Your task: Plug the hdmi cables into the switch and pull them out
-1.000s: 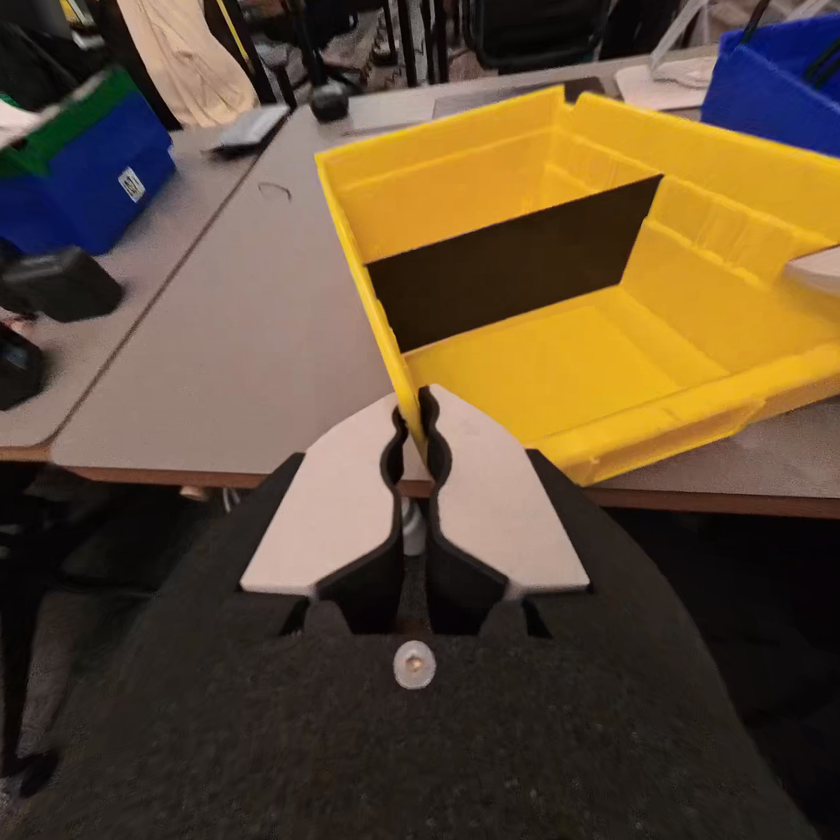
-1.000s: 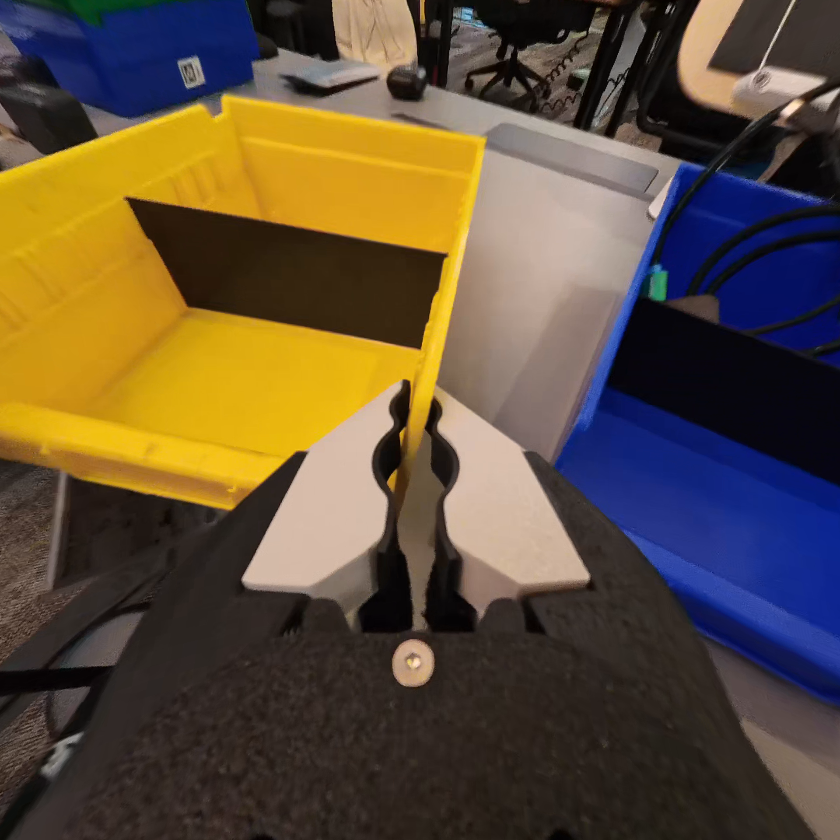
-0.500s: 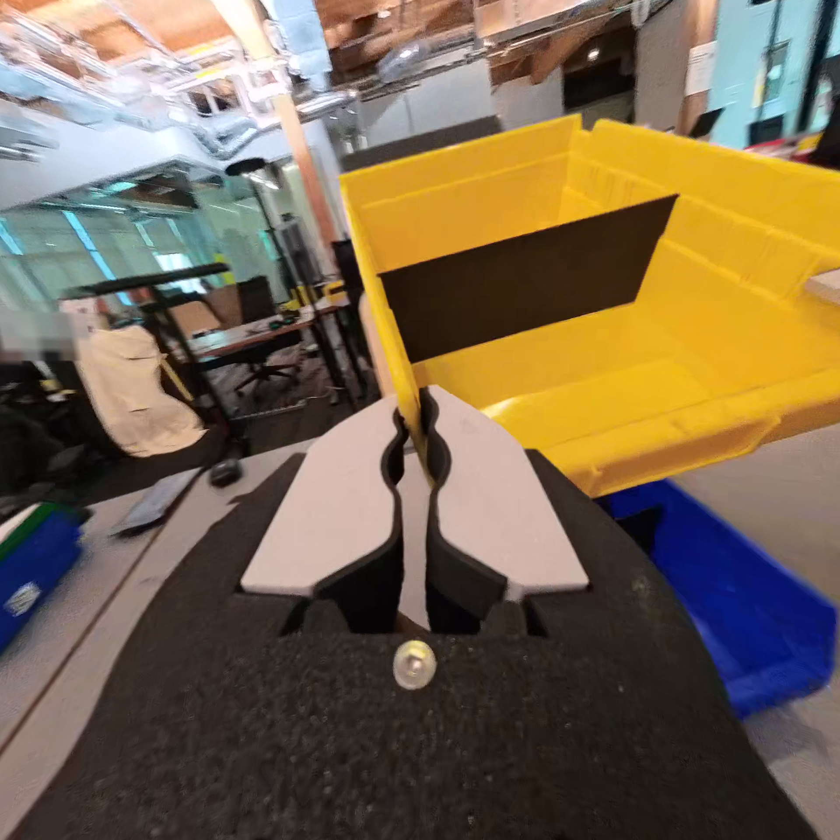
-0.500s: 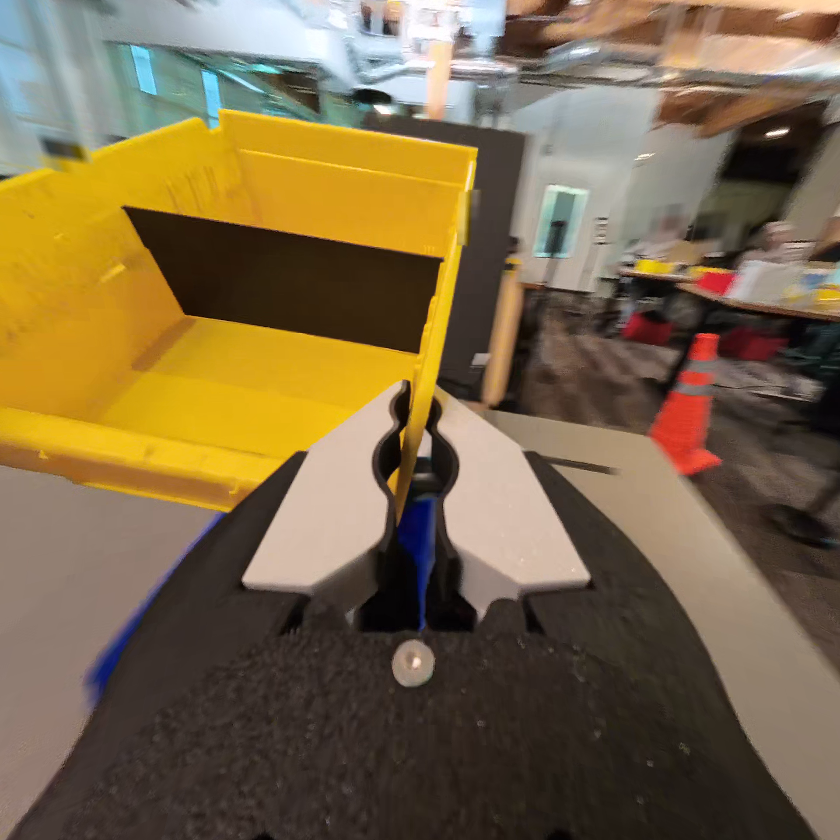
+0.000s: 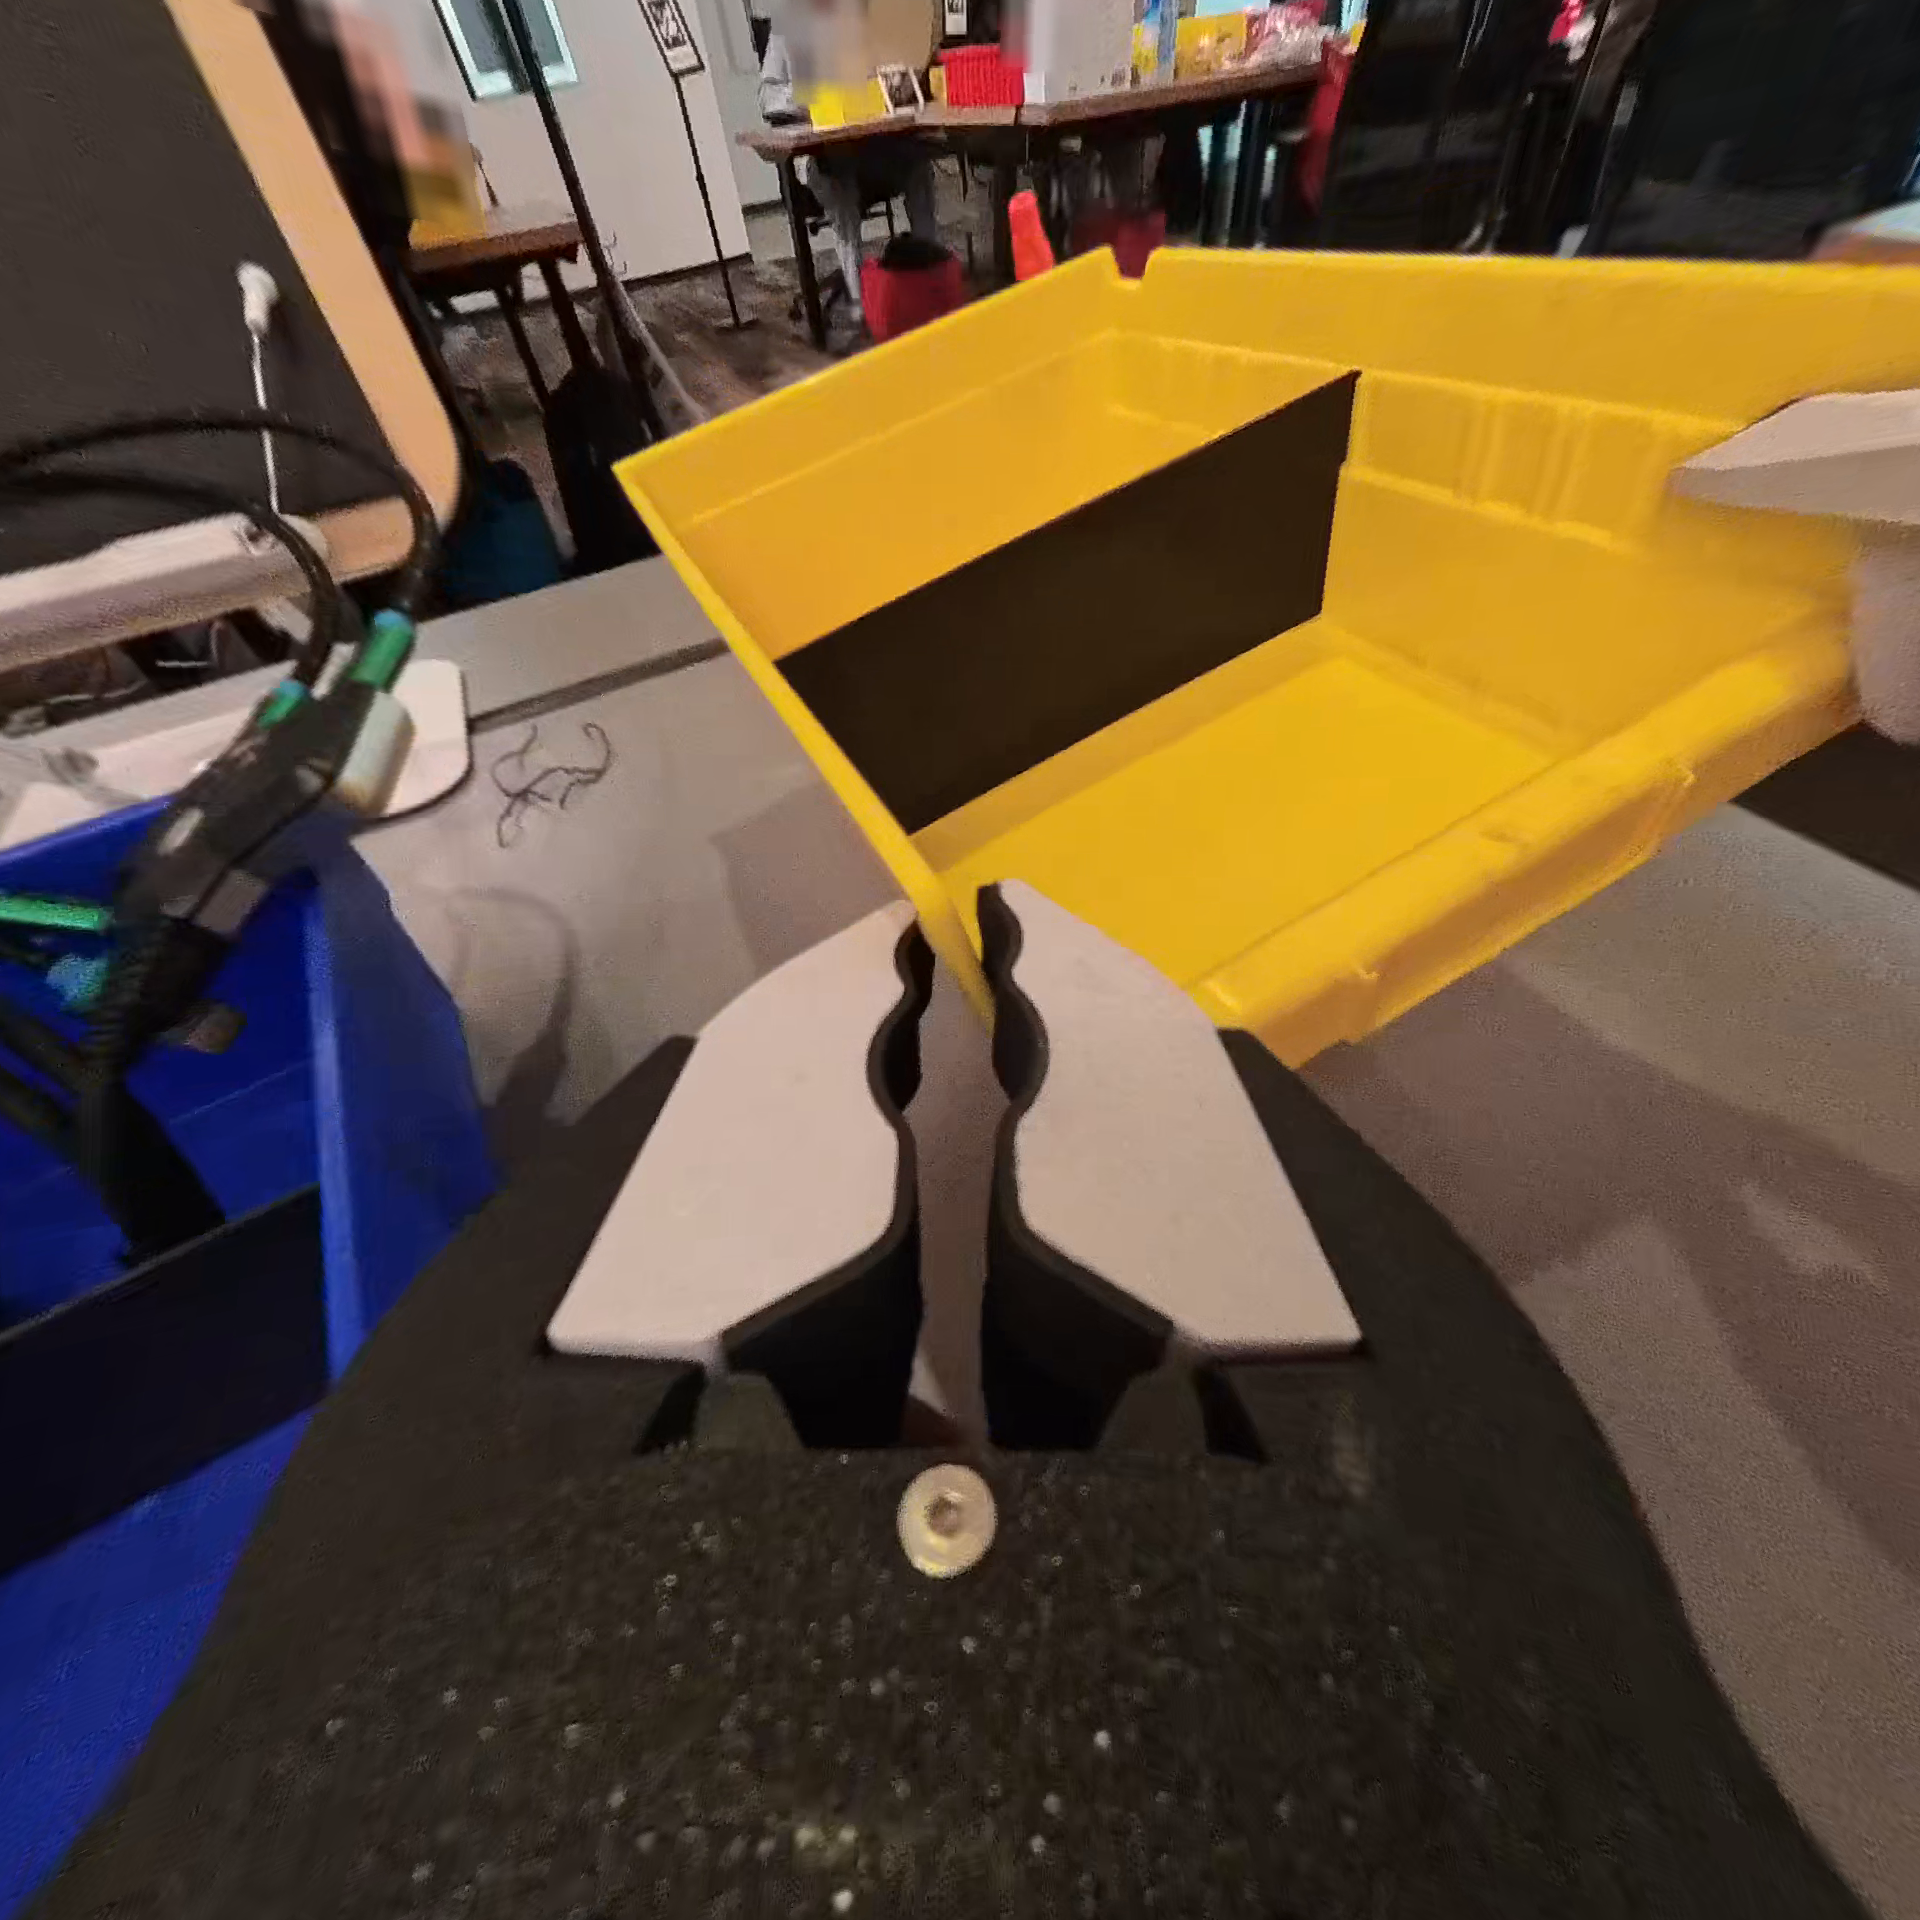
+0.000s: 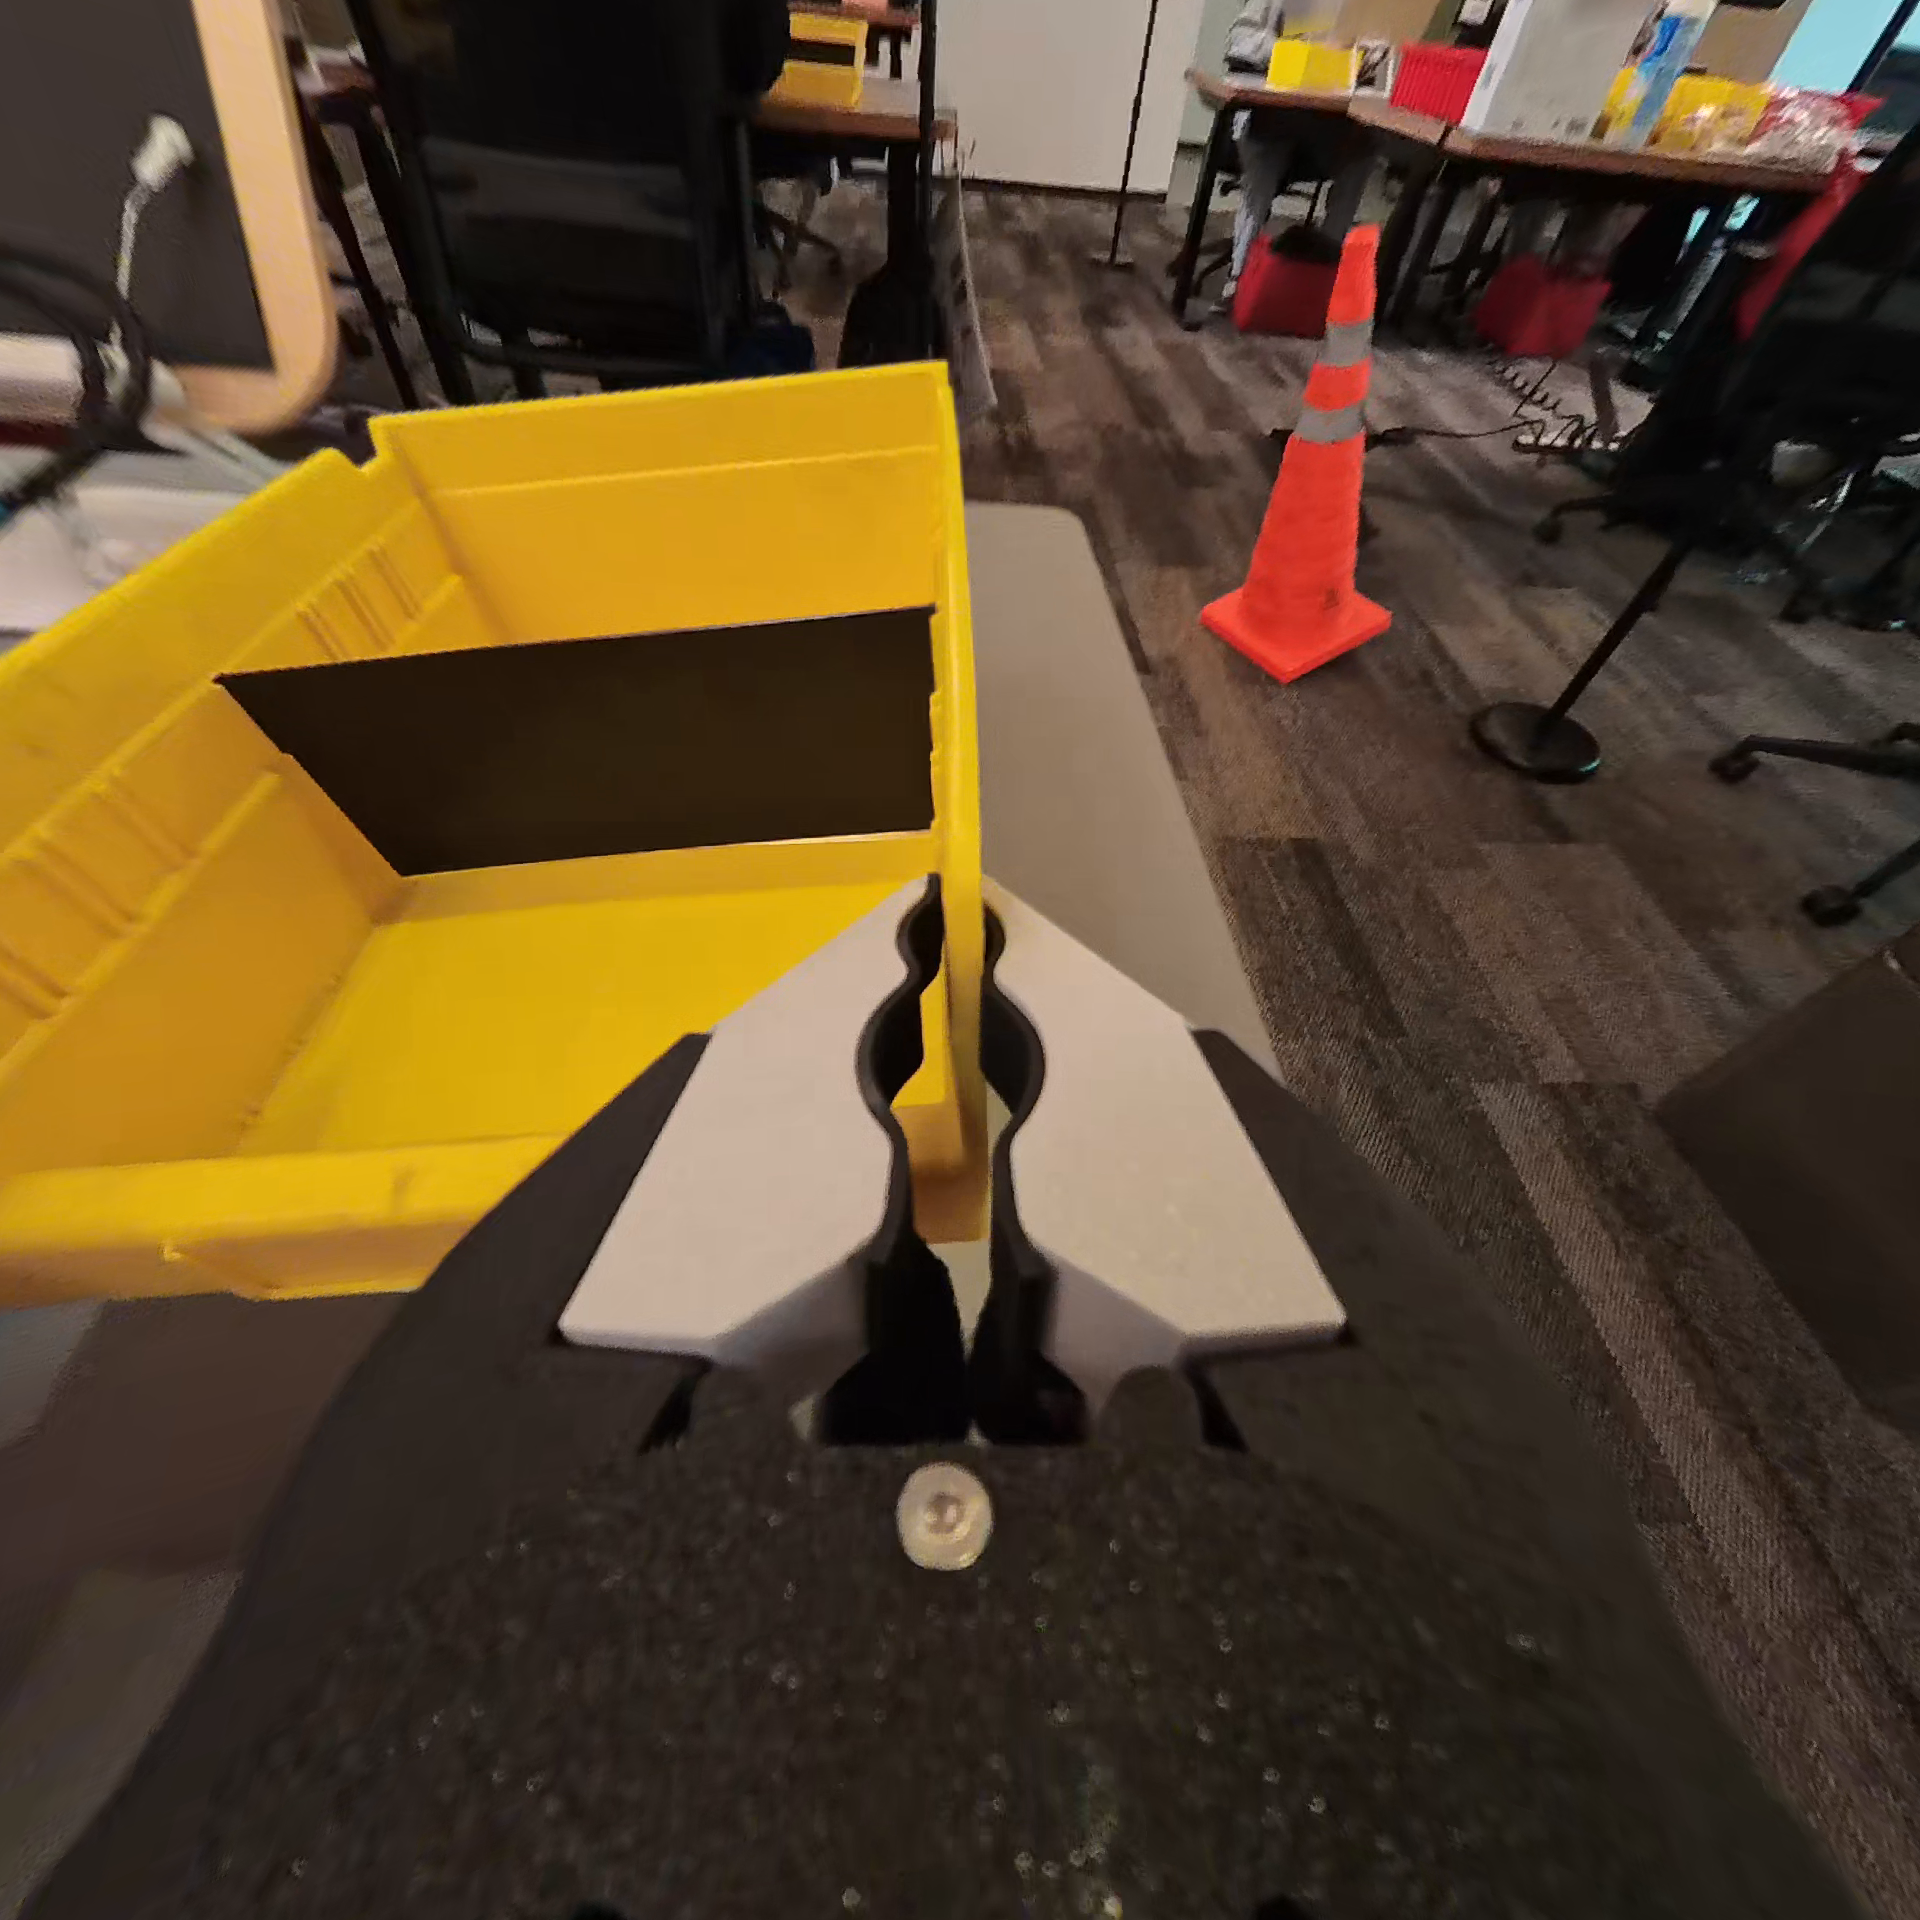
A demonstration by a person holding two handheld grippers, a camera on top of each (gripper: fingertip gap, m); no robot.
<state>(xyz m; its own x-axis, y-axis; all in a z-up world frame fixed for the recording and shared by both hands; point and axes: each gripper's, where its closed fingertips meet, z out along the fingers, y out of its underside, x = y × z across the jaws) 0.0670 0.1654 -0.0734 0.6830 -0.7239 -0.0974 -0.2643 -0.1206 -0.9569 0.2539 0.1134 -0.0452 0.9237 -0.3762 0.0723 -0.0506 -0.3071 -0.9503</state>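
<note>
Bin between my grippers: yellow bin point(image 5: 1299, 831) pinched by left gripper point(image 5: 956, 935) and right gripper point(image 6: 961, 914) on opposite walls. HDMI cables point(image 5: 208, 821) lie left, nearer my left hand, in blue bin point(image 5: 343, 1039).

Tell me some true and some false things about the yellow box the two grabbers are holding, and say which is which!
1. Both grippers pinch side walls of the yellow plastic bin. True: the left gripper clamps one wall, the right gripper the opposite one.
2. The bin is full of cables. False: the parts that show hold nothing but a black divider panel.
3. A blue plastic bin with black cables sits to the left in the left wrist view. True.
4. The traffic cone on the floor is green. False: it is orange with pale bands.
5. The yellow bin rests flat on the grey table. False: it is held tilted above it.
</note>
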